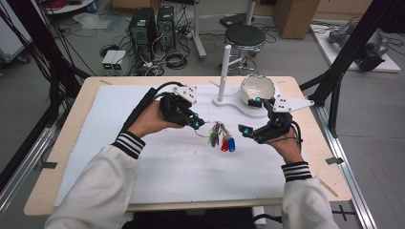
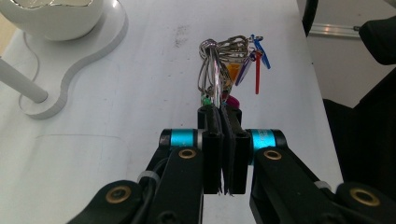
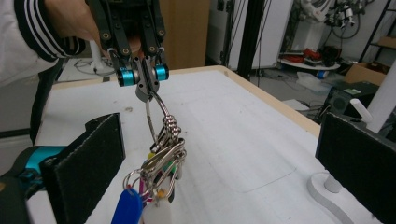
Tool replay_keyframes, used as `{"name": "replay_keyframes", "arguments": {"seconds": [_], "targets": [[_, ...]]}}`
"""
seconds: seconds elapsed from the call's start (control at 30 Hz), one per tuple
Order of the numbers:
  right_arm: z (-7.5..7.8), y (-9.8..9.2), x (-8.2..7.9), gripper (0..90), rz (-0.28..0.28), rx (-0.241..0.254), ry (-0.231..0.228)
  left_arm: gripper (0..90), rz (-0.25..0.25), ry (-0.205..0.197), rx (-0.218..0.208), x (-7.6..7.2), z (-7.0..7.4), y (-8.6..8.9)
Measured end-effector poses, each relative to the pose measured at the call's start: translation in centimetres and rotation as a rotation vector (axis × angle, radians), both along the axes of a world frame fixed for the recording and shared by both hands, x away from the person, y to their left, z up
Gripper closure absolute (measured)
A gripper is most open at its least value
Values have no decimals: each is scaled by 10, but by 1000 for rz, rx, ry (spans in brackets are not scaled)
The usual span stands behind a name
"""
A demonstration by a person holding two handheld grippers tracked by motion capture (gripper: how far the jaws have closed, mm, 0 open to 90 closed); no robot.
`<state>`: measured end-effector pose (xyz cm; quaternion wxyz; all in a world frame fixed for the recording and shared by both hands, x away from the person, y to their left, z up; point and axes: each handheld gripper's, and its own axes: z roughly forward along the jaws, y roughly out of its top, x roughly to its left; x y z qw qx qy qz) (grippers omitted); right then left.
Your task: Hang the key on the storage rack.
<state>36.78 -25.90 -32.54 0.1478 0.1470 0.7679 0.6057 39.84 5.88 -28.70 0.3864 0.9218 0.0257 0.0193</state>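
Metal key ring bunch (image 1: 220, 137) with coloured tags hangs above the white table (image 1: 167, 167), wire loop clamped in the left hand-held gripper (image 1: 197, 124). Right hand-held gripper (image 1: 251, 116) stands wide apart just beside it, near the white bowl (image 1: 257, 88).

No legible text, label, brand, number or sign on anything here.

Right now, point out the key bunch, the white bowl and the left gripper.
key bunch (image 1: 221, 138): high view, hanging tags.
white bowl (image 1: 257, 88): high view, inner wall.
left gripper (image 2: 223, 114): left gripper view, shut fingertips.
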Motion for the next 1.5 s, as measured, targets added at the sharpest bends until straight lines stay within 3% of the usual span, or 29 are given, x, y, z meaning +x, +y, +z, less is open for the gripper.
{"name": "replay_keyframes", "arguments": {"seconds": [0.1,0.43,0.87,1.13,1.27,1.33,1.5], "targets": [[1,4,3,9,17,-13,1,873,-15,7,13,-1,-2,-3],[3,32,8,9,102,-124,13,872,-49,26,75,-6,-11,-15],[-1,66,12,9,224,-276,45,871,-56,40,101,-10,-13,-16],[-7,76,13,11,271,-324,66,871,-64,37,119,-11,-15,-18],[-9,77,13,77,284,-343,90,871,-65,35,130,-11,-16,-19],[-9,77,13,165,308,-353,97,870,-67,34,128,-11,-16,-19],[-10,80,12,289,328,-393,84,870,-68,29,134,-12,-17,-21]]}}
